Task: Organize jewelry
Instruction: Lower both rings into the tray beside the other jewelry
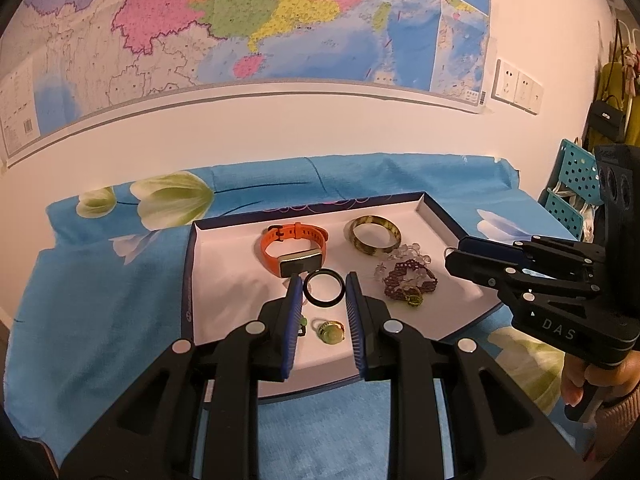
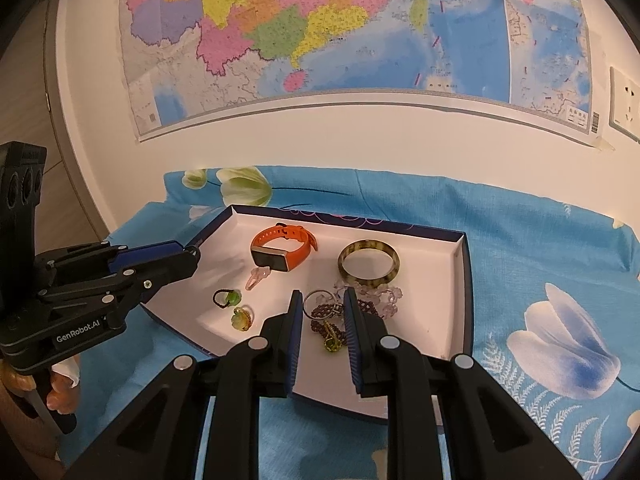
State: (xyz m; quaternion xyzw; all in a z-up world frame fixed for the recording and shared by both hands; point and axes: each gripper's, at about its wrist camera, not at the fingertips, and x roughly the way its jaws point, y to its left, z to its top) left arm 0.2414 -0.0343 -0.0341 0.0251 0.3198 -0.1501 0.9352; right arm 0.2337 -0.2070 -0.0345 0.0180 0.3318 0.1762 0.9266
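Since no dividers or separate boxes are in view, the end layout cannot be read off, and progress is only judged: early to mid. The table is covered by a blue flowered cloth (image 1: 100, 300), and nothing of the jewelry is seen lying loose on it. Everything is gathered in one shallow white-lined tray (image 1: 224, 272) with a dark-blue rim. The orange watch band (image 1: 276, 236) and the mottled bangle (image 1: 372, 251) are laid apart along the far side, so those two may be counted as placed. The clear bead bracelet (image 1: 412, 250) and the purple bead bracelet (image 1: 408, 276) with its green pendant are heaped together at the right, touching; untangling is judged still to be done. A pink clip (image 2: 256, 278), a green ring on a dark band (image 2: 228, 298) and a green-stone ring (image 1: 332, 332) are scattered at the near left, unsorted. The left claw (image 1: 324, 277) is narrowed to a small gap and a black ring (image 1: 323, 305) is pinched between its pads, held above the tray floor near the watch band. The right claw (image 2: 323, 293) is likewise nearly closed, and a thin metal ring (image 2: 306, 308) is gripped at its tips over the bead heap. Both rings are not yet set down.
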